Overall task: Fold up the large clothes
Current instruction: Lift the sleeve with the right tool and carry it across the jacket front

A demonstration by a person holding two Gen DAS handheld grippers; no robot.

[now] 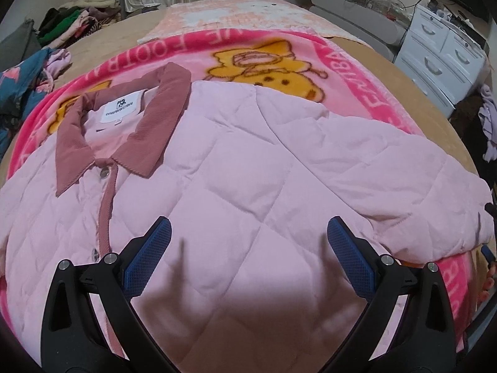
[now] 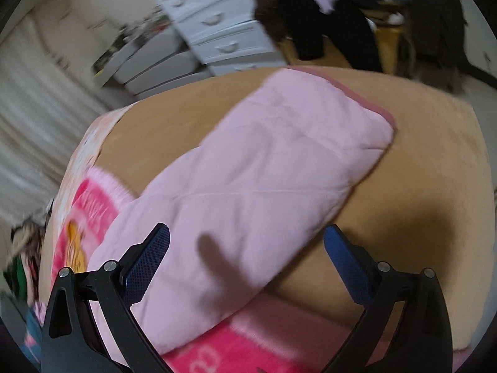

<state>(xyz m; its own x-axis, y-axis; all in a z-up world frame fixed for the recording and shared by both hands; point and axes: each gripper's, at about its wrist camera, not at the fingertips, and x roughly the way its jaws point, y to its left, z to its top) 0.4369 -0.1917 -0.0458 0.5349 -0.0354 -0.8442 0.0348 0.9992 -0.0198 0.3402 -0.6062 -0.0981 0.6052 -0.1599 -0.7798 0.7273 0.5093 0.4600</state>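
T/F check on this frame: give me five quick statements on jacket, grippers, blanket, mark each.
1. The pink quilted jacket lies front-up, its collar spread open. True.
2. The left gripper is clamped on the jacket's hem. False: its jaws stand wide open above the jacket front, holding nothing.
3. The right gripper is open above the jacket's sleeve. True.
4. The jacket lies on a plain blue blanket. False: the blanket is bright pink with a yellow bear print.
5. The sleeve in the right wrist view is folded across the chest. False: it stretches out over the tan bedcover.
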